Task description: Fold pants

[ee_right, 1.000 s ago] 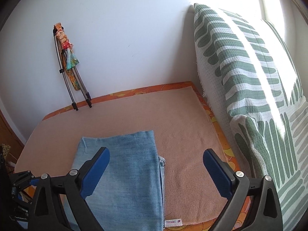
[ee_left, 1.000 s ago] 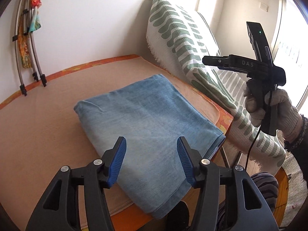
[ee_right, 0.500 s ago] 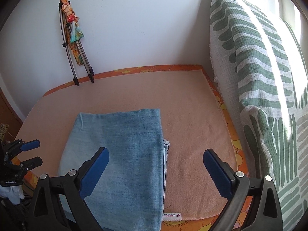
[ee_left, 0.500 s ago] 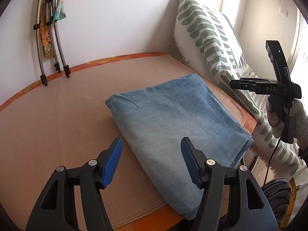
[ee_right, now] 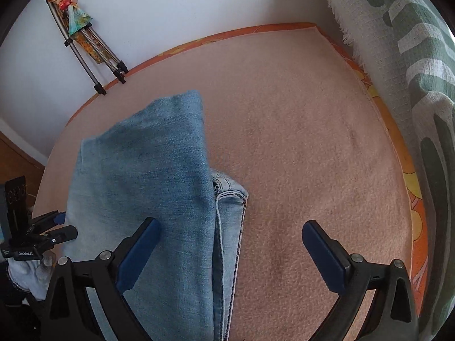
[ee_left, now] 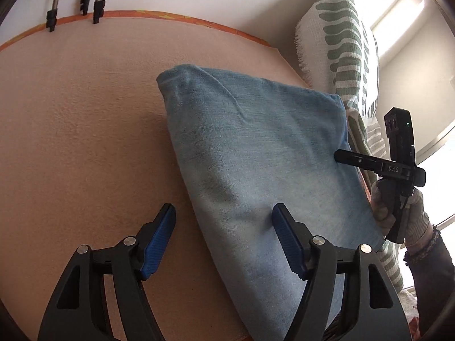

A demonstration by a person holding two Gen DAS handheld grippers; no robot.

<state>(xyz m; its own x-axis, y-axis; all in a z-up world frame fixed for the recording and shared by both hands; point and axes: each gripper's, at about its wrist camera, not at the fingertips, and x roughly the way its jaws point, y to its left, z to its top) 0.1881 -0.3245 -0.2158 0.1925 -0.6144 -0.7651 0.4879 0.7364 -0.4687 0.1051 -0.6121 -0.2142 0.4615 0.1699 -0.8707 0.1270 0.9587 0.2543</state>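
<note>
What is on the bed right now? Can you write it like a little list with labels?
surface: peach blanket over an orange patterned edge
clothing: folded blue jeans lying flat, waistband corner sticking out at one side
left gripper: open, jaws have just been opening, one over the jeans' edge, one over the blanket
right gripper: open, nothing held, jeans' edge below
beside: green-and-white cushion
at wall: metal tripod legs

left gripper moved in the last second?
Yes. The left gripper has come down toward the folded jeans; the tripod feet slid up the frame. Jaws have just been opening.
</note>
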